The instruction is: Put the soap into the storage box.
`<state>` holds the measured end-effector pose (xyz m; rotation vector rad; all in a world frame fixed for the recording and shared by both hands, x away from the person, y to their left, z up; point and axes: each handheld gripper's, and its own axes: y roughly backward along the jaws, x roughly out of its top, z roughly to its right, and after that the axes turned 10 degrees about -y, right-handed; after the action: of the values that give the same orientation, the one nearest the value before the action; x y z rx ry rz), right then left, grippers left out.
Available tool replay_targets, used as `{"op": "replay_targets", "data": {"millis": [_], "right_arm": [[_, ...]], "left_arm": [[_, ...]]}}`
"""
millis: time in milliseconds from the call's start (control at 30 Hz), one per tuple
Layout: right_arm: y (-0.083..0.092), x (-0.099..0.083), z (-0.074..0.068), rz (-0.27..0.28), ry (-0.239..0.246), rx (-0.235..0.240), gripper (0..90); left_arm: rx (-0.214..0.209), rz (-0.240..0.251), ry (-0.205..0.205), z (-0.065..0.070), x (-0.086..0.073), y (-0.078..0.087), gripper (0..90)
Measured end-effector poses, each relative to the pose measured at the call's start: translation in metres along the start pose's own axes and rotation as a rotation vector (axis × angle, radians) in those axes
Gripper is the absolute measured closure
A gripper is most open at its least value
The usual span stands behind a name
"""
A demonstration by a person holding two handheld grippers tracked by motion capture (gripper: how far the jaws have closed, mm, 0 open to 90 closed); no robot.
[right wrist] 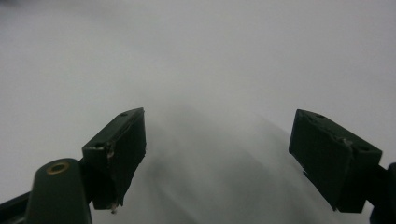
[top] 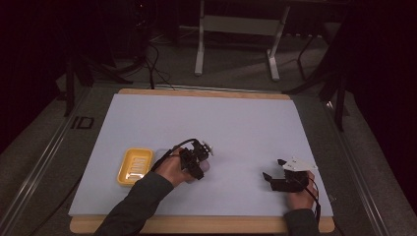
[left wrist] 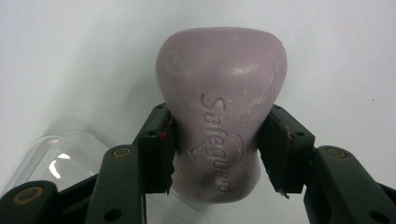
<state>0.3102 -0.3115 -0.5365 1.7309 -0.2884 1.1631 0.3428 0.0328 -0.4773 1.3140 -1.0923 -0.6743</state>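
From the high view, your left gripper (top: 198, 158) sits near the middle of the white table sheet (top: 236, 128), just right of the shallow yellow plastic tray (top: 134, 166), and a pale lilac shape shows right under its jaws – the soap, by the look of it, on or just above the sheet and outside the tray. Your right gripper (top: 278, 175) rests well apart on the right, close to the wooden front edge of the table (top: 206, 224). I read the work as a grasp made and the carry not yet done – if the tray is the goal (a guess from how near it lies), the short hop leftward is what's left. Room is generous: bare sheet all round both hands, with only the tray's rim to clear. In the left gripper view, the lilac moulded bar of soap (left wrist: 219, 116) with raised lettering is pinched at its narrow waist, both pads pressing its sides; the wide end juts forward over the sheet. A clear curved plastic piece (left wrist: 60, 154) lies at lower left, just beside the jaw; what it is I cannot tell. In the right gripper view, your right gripper's (right wrist: 217, 154) jaws stand spread with nothing between them, over plain sheet.
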Motion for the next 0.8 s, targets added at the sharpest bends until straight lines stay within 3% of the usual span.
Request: {"op": "replay_targets", "data": {"millis": [800], "right_arm": [[0.000, 0.000, 0.000, 0.000, 0.000, -0.001, 18.5]], "left_arm": [[0.005, 0.028, 0.030, -0.010, -0.008, 0.015, 49.9]]}}
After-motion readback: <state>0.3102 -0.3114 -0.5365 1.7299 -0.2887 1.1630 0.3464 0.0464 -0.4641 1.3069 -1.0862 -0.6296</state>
